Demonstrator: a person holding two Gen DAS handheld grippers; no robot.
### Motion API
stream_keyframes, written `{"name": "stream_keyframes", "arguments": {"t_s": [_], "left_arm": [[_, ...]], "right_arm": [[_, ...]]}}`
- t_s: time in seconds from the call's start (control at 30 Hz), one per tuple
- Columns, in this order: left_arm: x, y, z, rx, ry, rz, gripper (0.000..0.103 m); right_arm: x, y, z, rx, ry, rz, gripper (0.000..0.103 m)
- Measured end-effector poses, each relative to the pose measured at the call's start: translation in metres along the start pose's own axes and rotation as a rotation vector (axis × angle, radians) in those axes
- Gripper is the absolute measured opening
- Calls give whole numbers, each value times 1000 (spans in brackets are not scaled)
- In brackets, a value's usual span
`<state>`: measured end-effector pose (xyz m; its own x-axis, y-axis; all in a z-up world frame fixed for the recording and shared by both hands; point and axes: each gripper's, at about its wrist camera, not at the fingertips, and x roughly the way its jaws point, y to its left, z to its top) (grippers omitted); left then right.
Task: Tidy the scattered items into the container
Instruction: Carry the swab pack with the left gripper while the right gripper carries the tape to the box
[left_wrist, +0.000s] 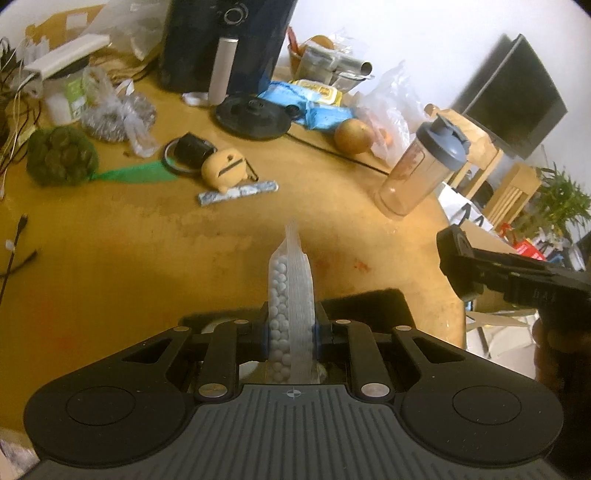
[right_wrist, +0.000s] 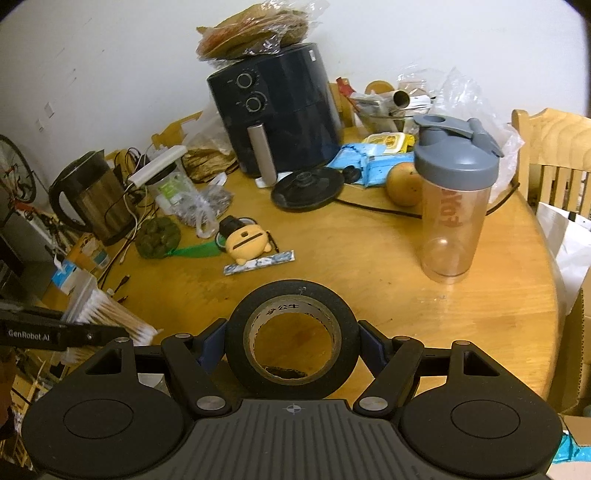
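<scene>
My left gripper (left_wrist: 290, 334) is clamped on a clear bag of cotton swabs (left_wrist: 290, 295), holding it upright above the wooden table (left_wrist: 147, 258), the white tips stacked between the blue pads. My right gripper (right_wrist: 291, 347) is closed around a roll of black tape (right_wrist: 291, 338), standing on edge with its cardboard core facing me. From the right wrist, the swab bag shows at lower left (right_wrist: 107, 314), gripped by the other tool. Ahead of the tape lie a yellow earbud case (right_wrist: 245, 240) and a flat sachet (right_wrist: 258, 263) just beside it; a clear shaker bottle (right_wrist: 454, 206) stands ahead to the right. A dark air fryer (right_wrist: 277, 110) sits farther back. I cannot pick out the container in either view.
</scene>
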<state>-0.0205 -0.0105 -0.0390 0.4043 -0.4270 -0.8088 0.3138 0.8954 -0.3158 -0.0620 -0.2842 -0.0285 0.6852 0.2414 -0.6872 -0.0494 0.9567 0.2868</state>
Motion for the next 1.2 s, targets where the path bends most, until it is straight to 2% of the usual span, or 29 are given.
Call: {"name": "stream_keyframes", "arguments": {"t_s": [0.47, 0.73, 0.8, 0.87, 0.93, 0.97, 1.07, 1.2], "left_arm": [[10, 6, -28, -94, 48, 0, 20], [18, 17, -43, -188, 88, -31, 21], [22, 20, -46, -207, 101, -19, 22], [24, 21, -48, -212, 121, 10, 29], [22, 20, -48, -205, 118, 51, 51], [19, 19, -49, -192, 104, 73, 54], [11, 13, -47, -152, 87, 124, 56], [3, 5, -45, -114, 65, 152, 56]], "right_arm": [[5, 6, -8, -26, 31, 28, 76], [3, 8, -11, -32, 41, 32, 76], [3, 9, -12, -33, 44, 33, 76], [2, 10, -13, -37, 45, 35, 76], [2, 11, -13, -42, 47, 36, 76], [2, 11, -13, -44, 48, 38, 76], [2, 13, -13, -49, 51, 43, 76], [3, 17, -15, -62, 55, 55, 76]]}}
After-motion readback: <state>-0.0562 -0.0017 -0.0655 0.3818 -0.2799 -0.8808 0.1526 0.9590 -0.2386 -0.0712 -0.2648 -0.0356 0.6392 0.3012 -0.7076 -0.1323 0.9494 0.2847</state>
